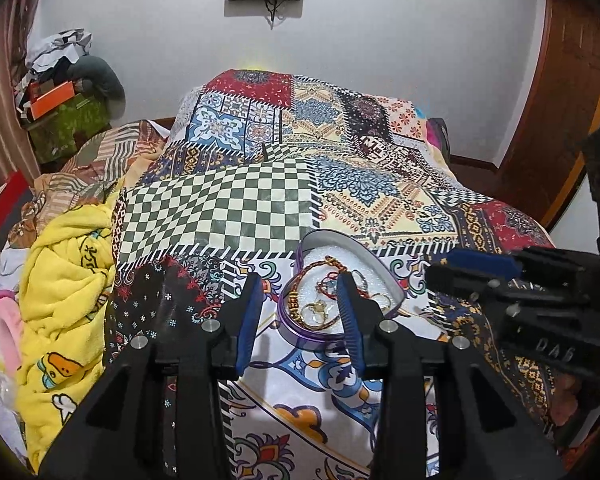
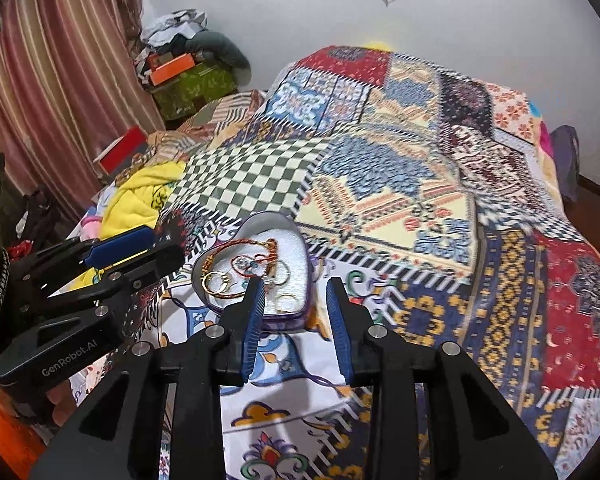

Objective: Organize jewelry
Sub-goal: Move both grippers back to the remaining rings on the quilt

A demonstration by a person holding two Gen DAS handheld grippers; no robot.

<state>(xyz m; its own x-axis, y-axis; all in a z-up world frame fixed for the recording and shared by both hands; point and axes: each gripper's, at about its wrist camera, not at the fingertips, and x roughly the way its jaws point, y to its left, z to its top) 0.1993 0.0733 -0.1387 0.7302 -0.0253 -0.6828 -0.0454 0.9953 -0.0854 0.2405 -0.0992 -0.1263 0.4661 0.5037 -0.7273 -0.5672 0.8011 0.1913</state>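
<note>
The heart-shaped tin point(image 1: 300, 316) is set on the patchwork bedspread point(image 1: 260, 204), toward the near edge of the bed, where both tools can reach it. It stands lidless, its white padded floor exposed, and the jewelry point(image 1: 320, 304) is gathered loosely inside it: gold rings point(image 2: 216, 280), a red cord bracelet point(image 2: 244, 256) and a gold lettered band against the near wall, overlapping rather than sorted. No piece is seen lying on the cloth outside the tin, so the gathering is judged largely done, with arrangement or closing perhaps remaining; no lid is seen.

The left gripper point(image 1: 300, 312) is held directly before the tin, its blue-padded fingers spread, with part of the tin framed between them; nothing is pinched. This is judged a readiness to steady or take hold of the tin. The right gripper point(image 2: 296, 312) is held at the tin's other side, also spread and empty, its left finger overlapping the tin's near corner in its own view, as if a piece inside were to be picked out. Whether either finger touches the tin cannot be told.

A yellow printed blanket point(image 1: 64, 300) is bunched along the bed's left edge, and boxes and clothes are piled in the far left corner of the room.
</note>
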